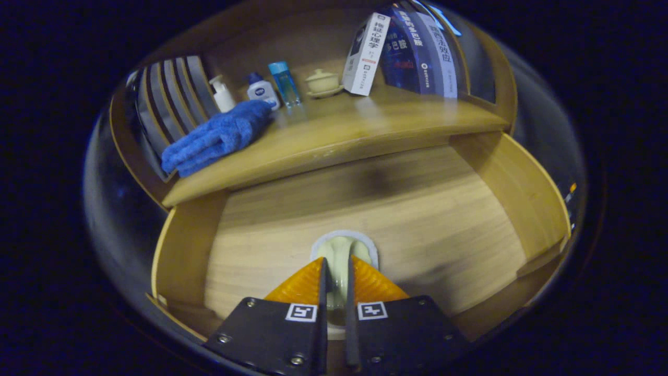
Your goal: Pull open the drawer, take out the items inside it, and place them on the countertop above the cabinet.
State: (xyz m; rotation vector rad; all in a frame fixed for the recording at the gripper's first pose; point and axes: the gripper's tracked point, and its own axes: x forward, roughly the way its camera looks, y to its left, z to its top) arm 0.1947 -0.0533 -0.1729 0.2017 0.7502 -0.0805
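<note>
Wood lines the open drawer [250, 245], where the gripper [336, 274] is pinched narrow on a pale cup [342, 250] near the drawer's front edge. Best to lift straight up, clear the countertop [365, 130] edge, then set it beside the towel [219, 136].

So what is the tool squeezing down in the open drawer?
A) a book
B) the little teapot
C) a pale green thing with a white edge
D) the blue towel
C: the tool has both fingers closed on the pale green thing above the drawer floor, while the blue towel, books and small lidded pot sit up on the countertop.
</note>
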